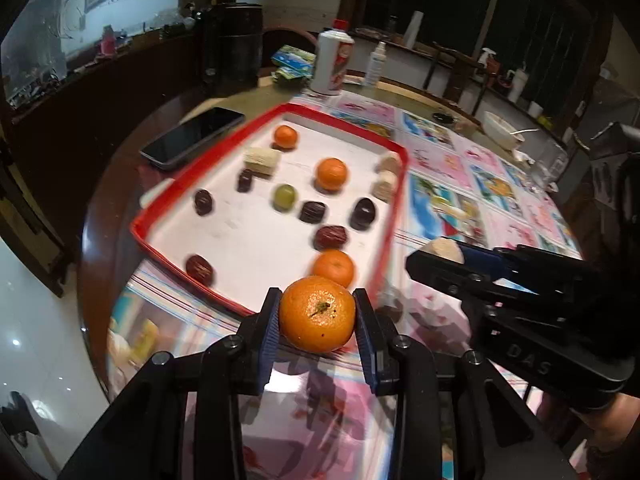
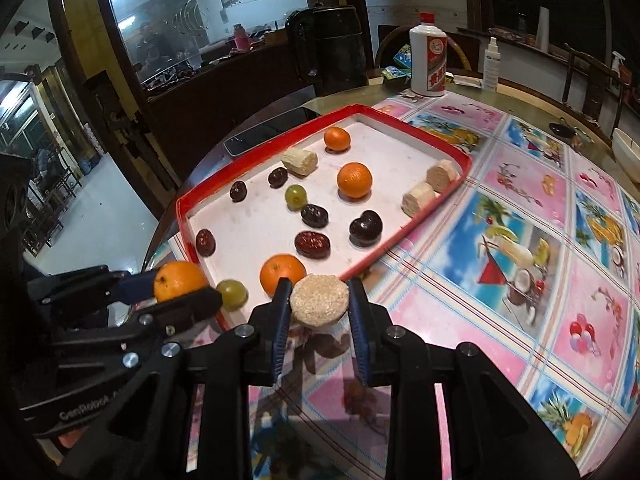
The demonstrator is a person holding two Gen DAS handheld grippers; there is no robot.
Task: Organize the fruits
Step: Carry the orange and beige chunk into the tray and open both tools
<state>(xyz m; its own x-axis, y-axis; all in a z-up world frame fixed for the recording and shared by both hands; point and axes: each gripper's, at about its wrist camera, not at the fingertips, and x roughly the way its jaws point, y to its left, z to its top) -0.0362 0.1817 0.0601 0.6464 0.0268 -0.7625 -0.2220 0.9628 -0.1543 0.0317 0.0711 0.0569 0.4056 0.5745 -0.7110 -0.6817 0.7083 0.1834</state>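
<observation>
Two tongs, both held low over the near edge of the table (image 2: 520, 216), both pointing toward the red tray (image 2: 400, 118). Left tongs (image 1: 317, 314) clamped on a mandarin (image 1: 317, 313), stem end facing the camera, blue pads pressing its two sides, just in front of the tray's near rim. Right tongs (image 2: 319, 300) closed on a pale cut piece of sugarcane (image 2: 319, 298), flat cut face toward the lens, also at the near rim. Seen from the left wrist, right tongs to the right side, tilted inward, sugarcane end showing at the tip. Inside the tray: three more mandarins (image 2: 354, 180), three sugarcane pieces (image 2: 299, 162), several dark red dates (image 2: 312, 244), two green grapes (image 2: 296, 196), one dark plum (image 2: 365, 227). Beyond the tray, a phone (image 1: 192, 138), a white bottle (image 2: 428, 62), a spray bottle (image 2: 491, 64).
</observation>
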